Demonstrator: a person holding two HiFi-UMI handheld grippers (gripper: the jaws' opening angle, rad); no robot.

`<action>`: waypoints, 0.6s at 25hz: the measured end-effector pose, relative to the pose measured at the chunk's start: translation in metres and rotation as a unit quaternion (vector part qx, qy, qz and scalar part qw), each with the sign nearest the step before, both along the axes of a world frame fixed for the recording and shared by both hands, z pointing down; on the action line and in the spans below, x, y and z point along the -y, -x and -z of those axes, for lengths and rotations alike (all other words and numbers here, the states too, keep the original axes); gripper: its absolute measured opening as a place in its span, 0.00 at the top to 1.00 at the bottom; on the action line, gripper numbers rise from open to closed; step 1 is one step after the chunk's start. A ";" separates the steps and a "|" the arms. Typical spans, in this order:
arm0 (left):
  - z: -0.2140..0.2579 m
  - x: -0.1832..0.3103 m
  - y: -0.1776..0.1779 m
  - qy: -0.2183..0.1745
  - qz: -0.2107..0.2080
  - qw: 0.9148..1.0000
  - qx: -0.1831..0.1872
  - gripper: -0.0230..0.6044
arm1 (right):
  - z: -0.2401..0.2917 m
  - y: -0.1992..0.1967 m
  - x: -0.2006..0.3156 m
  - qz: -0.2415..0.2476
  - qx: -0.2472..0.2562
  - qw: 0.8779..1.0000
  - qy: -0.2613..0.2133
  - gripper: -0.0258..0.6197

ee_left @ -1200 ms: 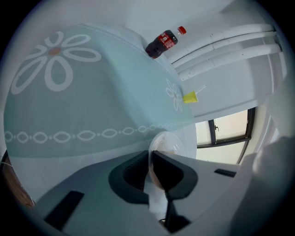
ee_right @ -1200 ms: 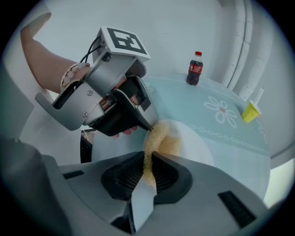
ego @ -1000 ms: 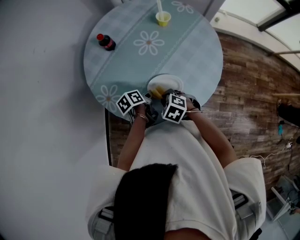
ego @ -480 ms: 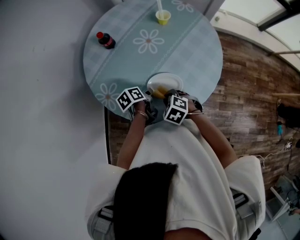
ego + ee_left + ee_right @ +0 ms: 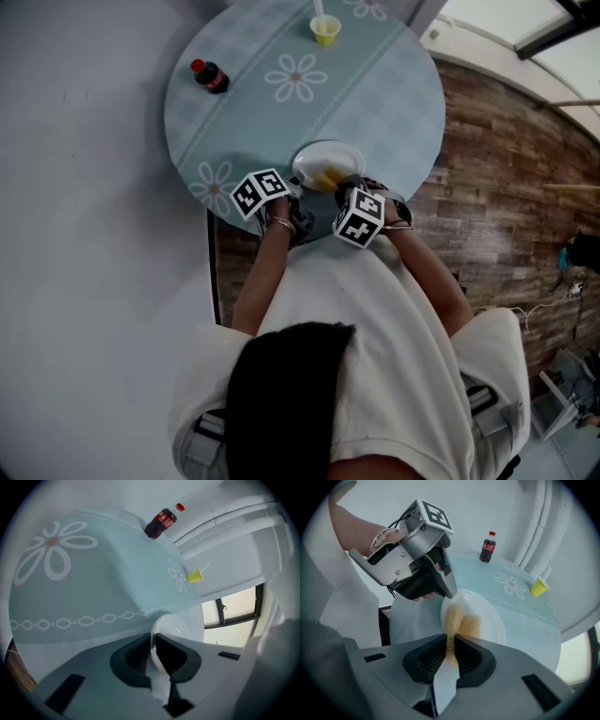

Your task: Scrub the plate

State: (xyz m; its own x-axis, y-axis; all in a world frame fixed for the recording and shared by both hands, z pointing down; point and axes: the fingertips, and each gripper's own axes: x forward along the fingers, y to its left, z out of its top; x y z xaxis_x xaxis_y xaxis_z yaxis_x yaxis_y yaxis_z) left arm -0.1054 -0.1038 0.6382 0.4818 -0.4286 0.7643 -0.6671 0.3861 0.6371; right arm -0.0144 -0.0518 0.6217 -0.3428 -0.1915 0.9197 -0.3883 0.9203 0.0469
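- The white plate [image 5: 490, 620] lies on the round counter [image 5: 375, 94], close to the person's edge.
- The left gripper [image 5: 153, 637] has its fingers clamped on the plate's near rim and steadies it.
- The right gripper [image 5: 452, 641] has its fingers pinched on a yellow-brown scouring pad [image 5: 457, 618], which lies pressed on the plate's face.
- By my reading, scrubbing is under way: the pad covers only the near-middle part.
- Left to do: work across the far and right side, then let go of the plate.
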 end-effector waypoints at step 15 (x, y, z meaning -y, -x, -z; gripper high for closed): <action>-0.001 0.000 0.001 -0.002 -0.003 1.000 0.010 0.90 | -0.001 -0.032 0.013 -0.079 -0.002 0.997 -0.023 0.86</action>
